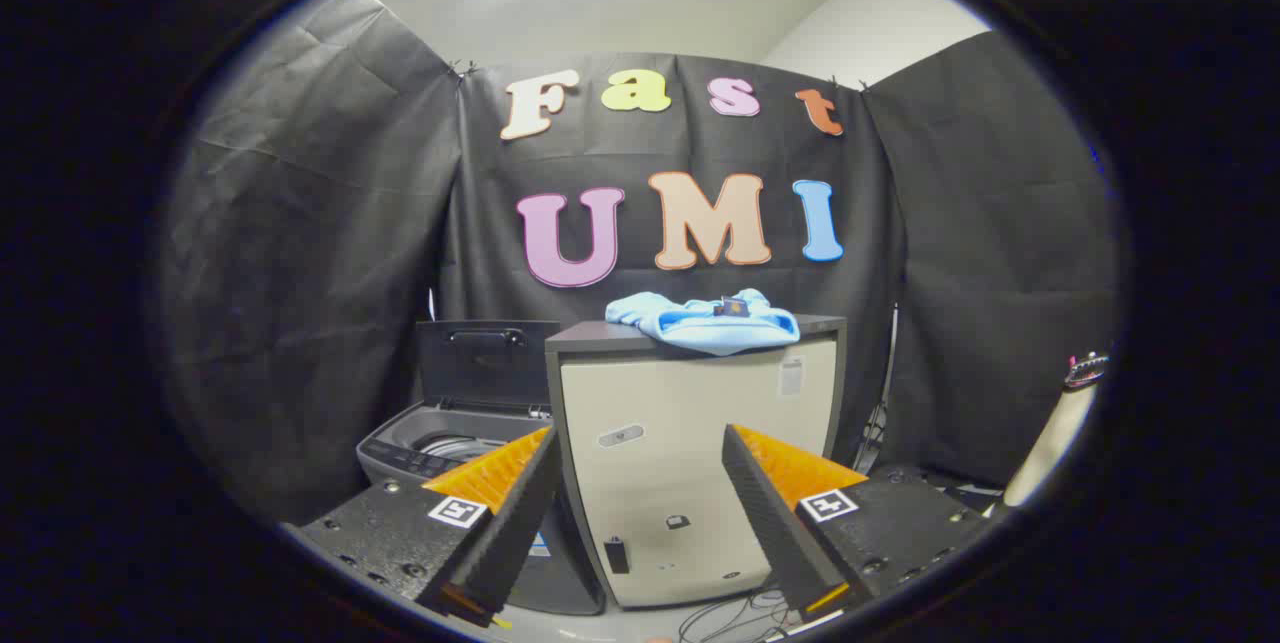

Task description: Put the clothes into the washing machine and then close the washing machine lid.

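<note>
A soft, light blue cloth (708, 321) is heaped on a cabinet (690, 463), at 12 o'clock beyond the released, empty tongs (640, 483). A raised fold is judged the best hold. The washer (450, 443) stands open at 10 o'clock.

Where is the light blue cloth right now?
The crumpled light blue cloth lies on top of the cream cabinet, beyond the open gripper and right of the open-lidded grey washing machine.

Soft cloth garment (705, 321) on a matt-topped cabinet (690, 463) (smooth front); washing machine (440, 448) glossy plastic.
</note>
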